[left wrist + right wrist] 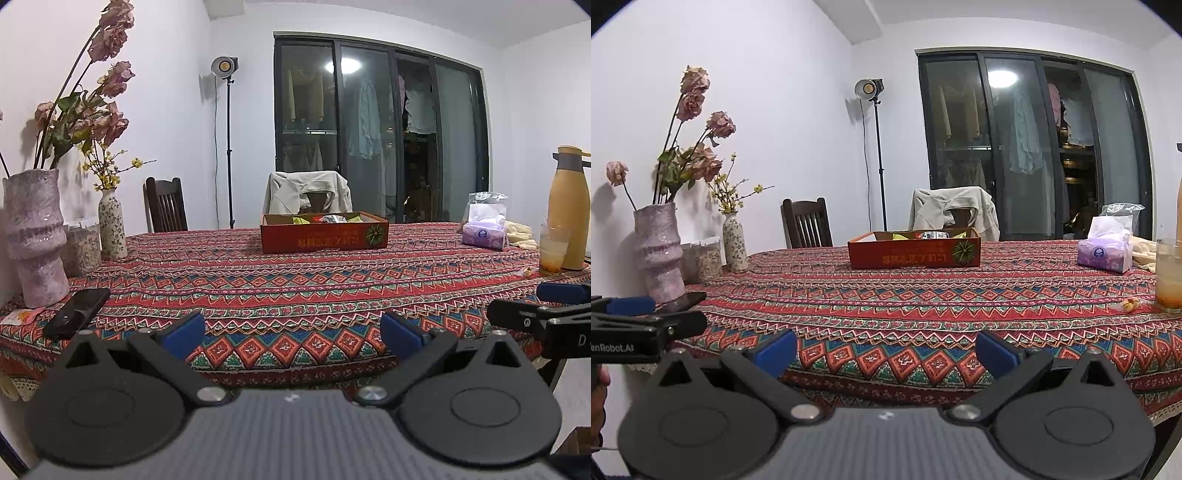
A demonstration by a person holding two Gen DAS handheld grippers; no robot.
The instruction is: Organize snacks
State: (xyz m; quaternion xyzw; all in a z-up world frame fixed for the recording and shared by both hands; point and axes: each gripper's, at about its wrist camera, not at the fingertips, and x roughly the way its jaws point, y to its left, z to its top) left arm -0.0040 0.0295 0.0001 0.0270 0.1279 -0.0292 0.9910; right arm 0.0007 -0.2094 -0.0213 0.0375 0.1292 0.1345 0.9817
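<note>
A red cardboard box (324,236) stands at the far middle of the patterned table, also in the right wrist view (914,254). Snack packets (325,219) lie inside it, yellow-green and silver ones (932,235). A small wrapped candy (1128,304) lies on the cloth at the right, near a glass; it also shows in the left wrist view (529,271). My left gripper (293,334) is open and empty over the near table edge. My right gripper (886,352) is open and empty beside it, to the right.
Left side: a pink vase (35,236), a small floral vase (112,225), jars (83,247), a black phone (77,312). Right side: a tissue pack (484,234), a glass of drink (552,249), a yellow bottle (569,206). Chairs (308,197) stand behind the table.
</note>
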